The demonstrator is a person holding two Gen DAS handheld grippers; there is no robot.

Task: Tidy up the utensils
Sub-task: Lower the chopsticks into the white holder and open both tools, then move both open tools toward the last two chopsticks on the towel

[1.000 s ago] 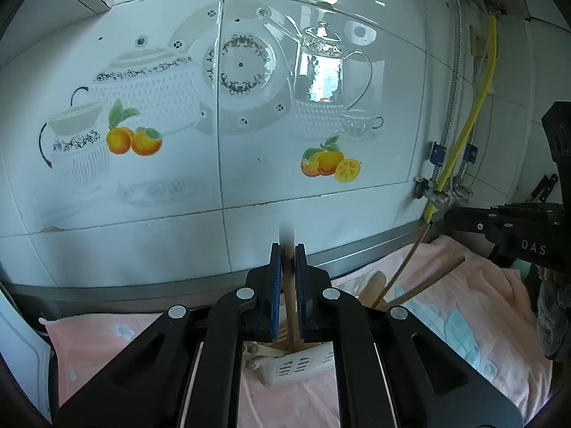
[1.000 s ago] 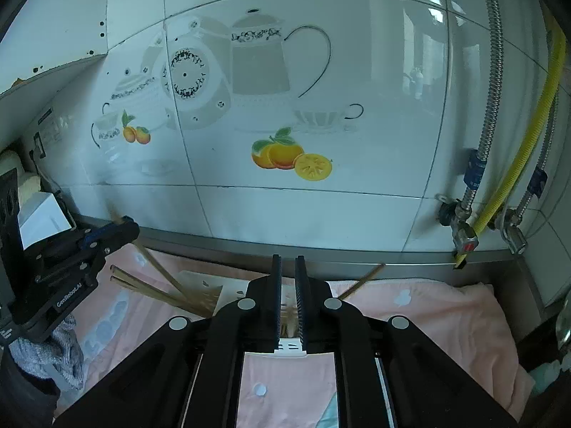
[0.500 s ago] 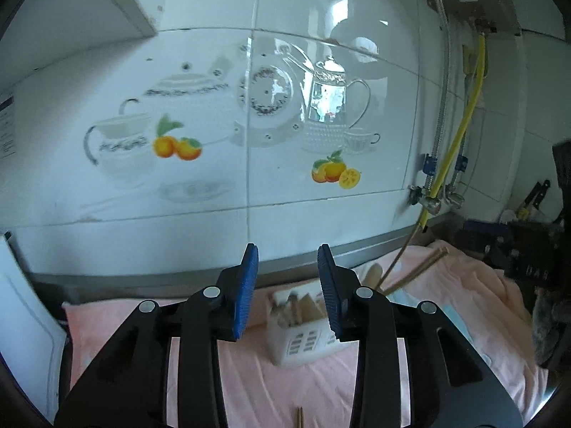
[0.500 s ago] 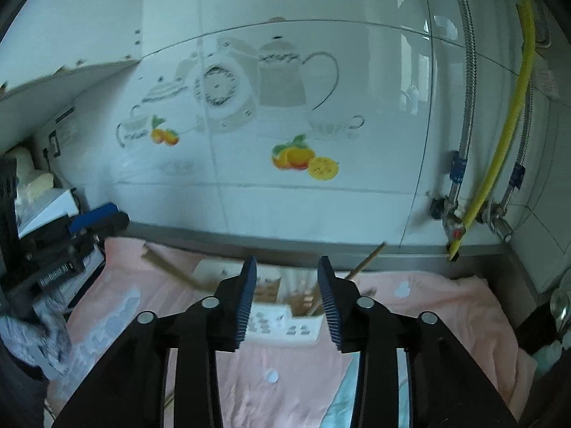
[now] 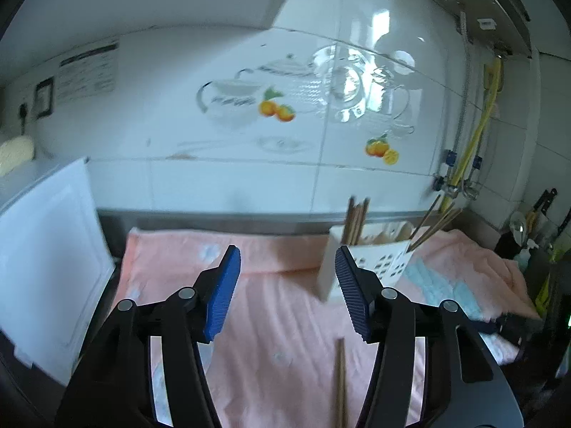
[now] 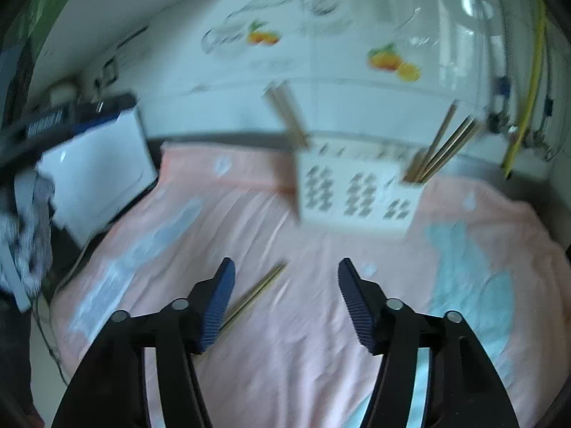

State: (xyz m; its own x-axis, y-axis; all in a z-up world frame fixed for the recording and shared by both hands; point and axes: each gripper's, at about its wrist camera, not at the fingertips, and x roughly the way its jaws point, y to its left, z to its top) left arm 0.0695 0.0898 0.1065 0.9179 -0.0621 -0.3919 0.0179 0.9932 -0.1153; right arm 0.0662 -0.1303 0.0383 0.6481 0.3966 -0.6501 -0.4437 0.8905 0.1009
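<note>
Both hand-held grippers point(image 5: 287, 285) point(image 6: 285, 299) have backed off, jaws opening, empty, over pink towel point(image 5: 271, 306).

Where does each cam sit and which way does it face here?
Left wrist: rides the left gripper, looking along its opening jaws, nothing between them, over the pink towel to the white utensil caddy and tiled wall; a loose chopstick lies below.
Right wrist: rides the right gripper, jaws opening and empty, tilted down at the towel, loose chopstick and caddy.
Shared: caddy, towel, chopstick, the orange-fruit tile print. No hand shows in either.
</note>
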